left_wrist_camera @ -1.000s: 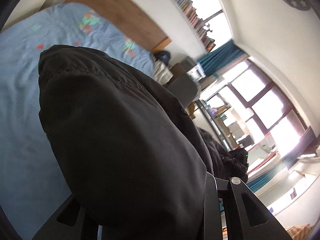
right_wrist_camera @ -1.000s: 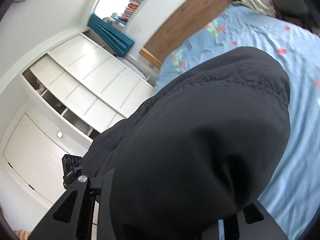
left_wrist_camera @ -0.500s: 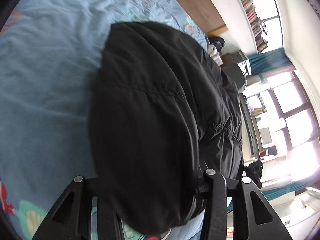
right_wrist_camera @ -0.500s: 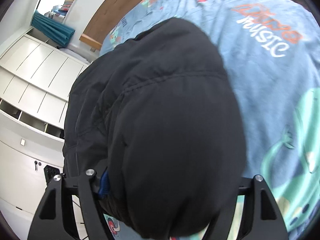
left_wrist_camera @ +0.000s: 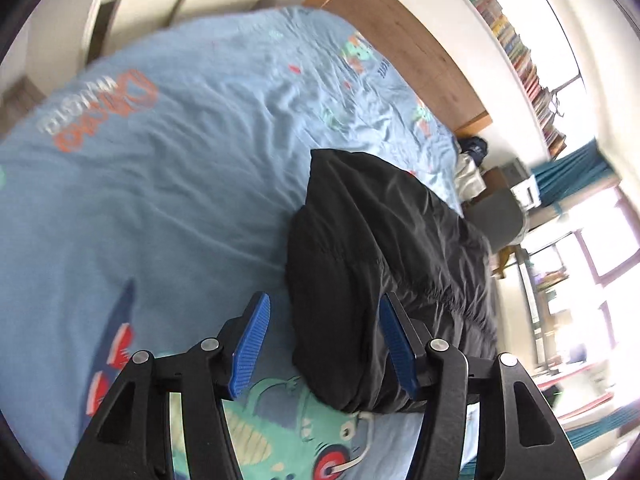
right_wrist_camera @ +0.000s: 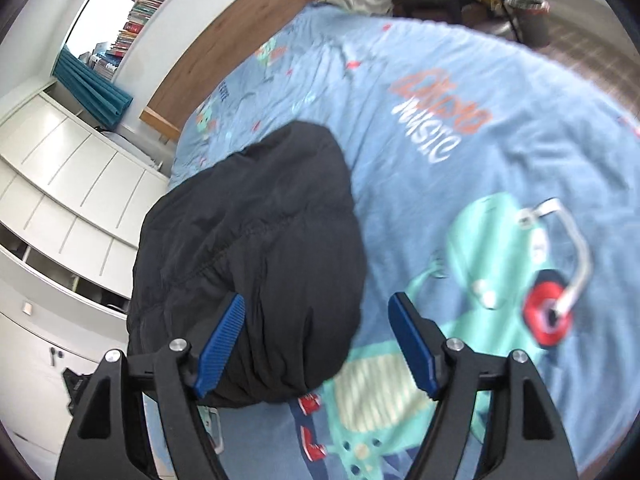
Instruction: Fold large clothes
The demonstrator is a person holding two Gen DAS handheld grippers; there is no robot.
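A black padded jacket (left_wrist_camera: 384,264) lies bunched on the blue printed bedspread (left_wrist_camera: 160,184). In the left wrist view my left gripper (left_wrist_camera: 322,344) is open, its blue pads apart, with the jacket's near end lying between and past the right pad. In the right wrist view the jacket (right_wrist_camera: 256,248) lies on the bedspread (right_wrist_camera: 460,208) and my right gripper (right_wrist_camera: 320,348) is open, its left pad against the jacket's near edge. Neither gripper holds the fabric.
A wooden headboard (left_wrist_camera: 404,48) stands at the far end of the bed. White wardrobes (right_wrist_camera: 60,208) line one side. A chair (left_wrist_camera: 500,216) and bright windows (left_wrist_camera: 592,240) stand on the other side. A bin (right_wrist_camera: 528,12) stands on the floor past the bed.
Both grippers held the jacket up before; they lowered it onto the bed, opened and drew back, so the jacket now lies free on the bedspread.
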